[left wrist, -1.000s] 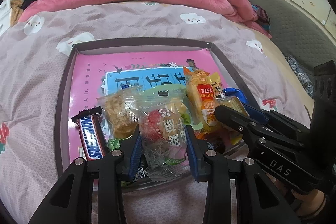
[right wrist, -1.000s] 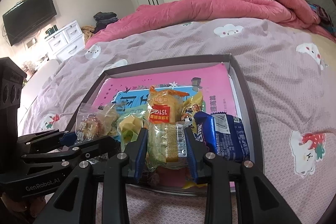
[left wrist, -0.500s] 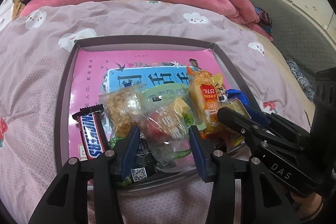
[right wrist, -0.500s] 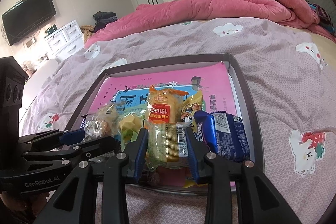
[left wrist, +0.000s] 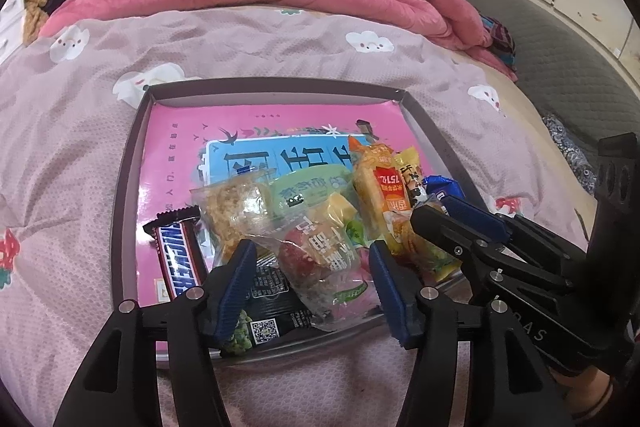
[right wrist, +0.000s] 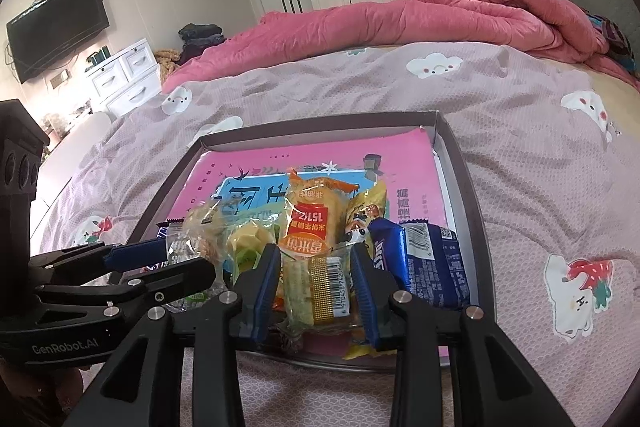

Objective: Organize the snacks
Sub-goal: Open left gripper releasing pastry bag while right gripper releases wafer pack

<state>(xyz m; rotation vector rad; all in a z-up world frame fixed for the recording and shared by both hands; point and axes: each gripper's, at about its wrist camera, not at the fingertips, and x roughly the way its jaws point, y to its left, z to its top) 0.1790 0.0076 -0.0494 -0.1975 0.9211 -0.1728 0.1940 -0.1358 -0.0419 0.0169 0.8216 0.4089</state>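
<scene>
A bed carried a shallow tray with snack packets heaped at its near end. The left claw had just been opening, its jaws clear of a clear red-filled packet between them. The right claw gripped a clear barcoded packet.

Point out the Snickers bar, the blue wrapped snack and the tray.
Snickers bar (left wrist: pixel 176 259): left wrist view, on the middle of its brown wrapper.
Blue wrapped snack (right wrist: pixel 430 263): right wrist view, on the wrapper's printed face.
Tray (left wrist: pixel 128 163): left wrist view, on its left wall.
</scene>
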